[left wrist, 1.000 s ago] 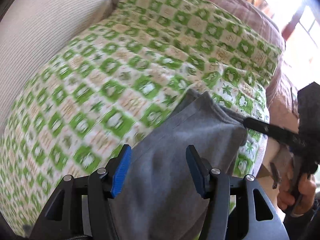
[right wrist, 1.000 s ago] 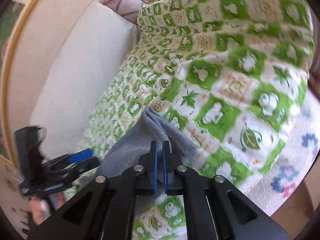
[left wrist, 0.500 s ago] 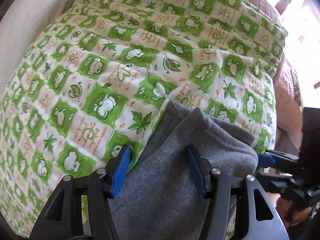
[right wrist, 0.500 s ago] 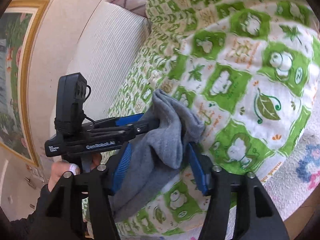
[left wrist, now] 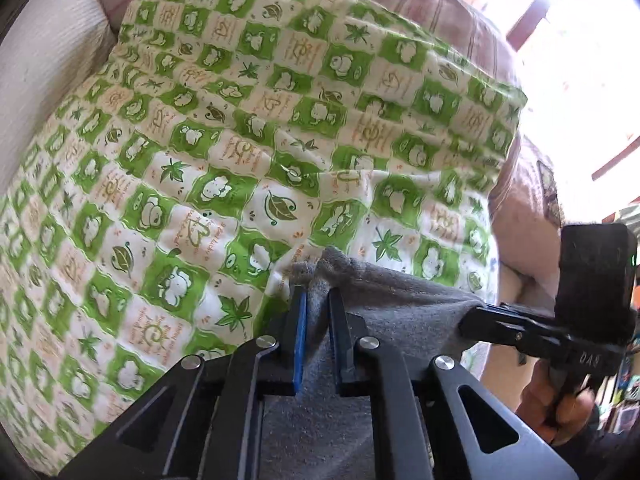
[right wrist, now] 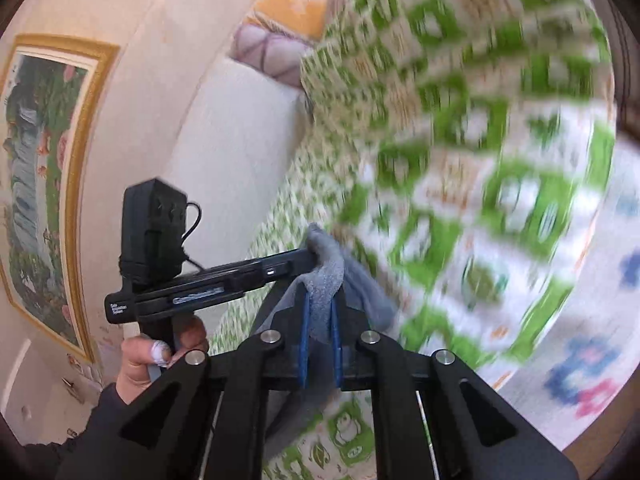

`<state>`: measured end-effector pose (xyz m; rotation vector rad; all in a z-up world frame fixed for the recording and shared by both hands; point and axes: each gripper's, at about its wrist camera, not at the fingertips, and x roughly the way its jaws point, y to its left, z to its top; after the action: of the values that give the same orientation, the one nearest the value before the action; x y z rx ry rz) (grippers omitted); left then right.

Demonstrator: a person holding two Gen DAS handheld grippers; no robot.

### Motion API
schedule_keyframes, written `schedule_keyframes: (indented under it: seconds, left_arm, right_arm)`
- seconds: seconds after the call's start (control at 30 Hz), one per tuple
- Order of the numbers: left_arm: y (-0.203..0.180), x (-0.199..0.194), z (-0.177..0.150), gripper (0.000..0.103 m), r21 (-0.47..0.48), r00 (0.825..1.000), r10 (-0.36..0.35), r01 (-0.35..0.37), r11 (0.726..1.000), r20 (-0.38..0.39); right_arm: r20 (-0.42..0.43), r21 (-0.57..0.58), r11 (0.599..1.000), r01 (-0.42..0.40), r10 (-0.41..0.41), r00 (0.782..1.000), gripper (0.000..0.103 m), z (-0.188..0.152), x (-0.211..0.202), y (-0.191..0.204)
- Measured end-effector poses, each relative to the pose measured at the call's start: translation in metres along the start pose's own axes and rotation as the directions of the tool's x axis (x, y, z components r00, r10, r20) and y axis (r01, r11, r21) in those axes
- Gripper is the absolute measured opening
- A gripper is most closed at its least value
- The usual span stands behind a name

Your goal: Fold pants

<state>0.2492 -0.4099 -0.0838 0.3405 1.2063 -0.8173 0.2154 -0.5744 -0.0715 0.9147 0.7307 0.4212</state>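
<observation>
Both grippers are closing on one end of the grey pants (left wrist: 384, 300) above the green checked quilt (left wrist: 224, 160): left gripper (left wrist: 318, 300) and right gripper (right wrist: 320, 300) each pinch cloth between narrow jaws. Next, seemingly, carrying that end over for the fold.

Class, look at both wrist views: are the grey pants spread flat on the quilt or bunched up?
Bunched up. The grey pants rise in a gathered ridge off the green quilt, pinched by the left gripper and right gripper.
</observation>
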Motion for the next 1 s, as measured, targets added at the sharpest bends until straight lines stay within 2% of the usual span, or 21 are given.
schedule_keyframes:
  seconds: [0.07,0.13,0.2,0.27,0.33,0.37,0.4,0.5,0.57,0.6,0.67,0.7,0.73,0.77,0.83,1.0]
  left_arm:
    - [-0.001,0.008,-0.003,0.009,0.018,0.999,0.037,-0.036,0.999,-0.020]
    - [-0.001,0.013,-0.012,0.013,0.005,0.999,0.020,-0.020,1.000,-0.039]
    - [0.004,0.012,-0.022,0.016,-0.002,0.998,0.032,-0.032,0.999,-0.046]
    - [0.003,0.011,-0.026,0.021,0.007,0.997,0.053,-0.053,0.999,-0.054]
    - [0.006,0.005,-0.035,0.037,0.018,0.994,0.090,-0.089,0.996,-0.060]
    - [0.012,0.003,-0.036,0.042,0.014,0.993,0.097,-0.097,0.995,-0.064]
    - [0.016,0.004,-0.035,0.049,0.008,0.993,0.097,-0.097,0.995,-0.067]
    - [0.026,0.018,-0.036,0.052,-0.013,0.994,0.053,-0.055,0.998,-0.101]
    - [0.026,0.026,-0.033,0.052,-0.031,0.996,0.024,-0.027,0.999,-0.086]
    - [0.026,0.028,-0.032,0.050,-0.033,0.997,0.013,-0.016,0.999,-0.076]
    - [0.028,0.029,-0.032,0.038,-0.036,0.998,-0.023,0.021,0.999,-0.059]
    - [0.027,0.029,-0.033,0.028,-0.033,0.998,-0.036,0.035,0.999,-0.050]
    - [0.025,0.028,-0.035,0.019,-0.024,0.998,-0.041,0.040,0.999,-0.043]
    - [0.025,0.026,-0.037,0.016,-0.013,0.999,-0.038,0.037,0.999,-0.039]
    - [0.023,0.016,-0.040,0.012,0.007,0.999,-0.024,0.024,1.000,-0.027]
    - [0.022,-0.023,-0.047,0.012,0.010,0.998,-0.048,0.048,0.999,0.043]
  right_arm:
    - [-0.067,0.020,1.000,-0.008,0.009,0.998,0.010,0.002,0.011,-0.007]
    - [-0.128,0.000,0.999,0.040,-0.040,0.991,0.015,-0.003,0.022,-0.008]
    - [-0.139,-0.002,0.995,0.100,-0.099,0.985,0.017,-0.010,0.023,-0.007]
    - [-0.123,-0.001,0.995,0.095,-0.094,0.988,0.027,-0.012,0.019,-0.003]
    - [-0.089,-0.002,0.995,0.097,-0.097,0.991,0.041,-0.015,0.011,0.001]
    - [-0.081,-0.006,0.995,0.104,-0.104,0.991,0.054,-0.016,0.008,0.003]
    - [-0.074,-0.006,0.993,0.117,-0.117,0.990,0.061,-0.017,0.006,0.004]
    - [-0.092,0.038,0.998,0.043,-0.040,0.995,0.061,-0.022,0.012,-0.003]
    - [-0.097,0.105,0.994,0.030,-0.020,0.995,0.060,-0.021,0.021,-0.016]
    - [-0.084,0.130,0.991,0.008,0.003,0.996,0.059,-0.021,0.021,-0.021]
    - [-0.066,0.140,0.990,-0.018,0.028,0.997,0.056,-0.018,0.023,-0.023]
    - [-0.068,0.136,0.991,-0.011,0.020,0.997,0.048,-0.018,0.023,-0.024]
    - [-0.070,0.125,0.992,0.002,0.007,0.997,0.030,-0.018,0.023,-0.023]
    - [-0.079,0.117,0.993,0.007,0.002,0.997,0.014,-0.019,0.024,-0.023]
    - [-0.092,0.132,0.991,-0.024,0.037,0.995,0.012,-0.021,0.031,-0.022]
    - [-0.068,0.060,0.998,-0.033,0.037,0.997,0.012,-0.020,0.027,0.006]
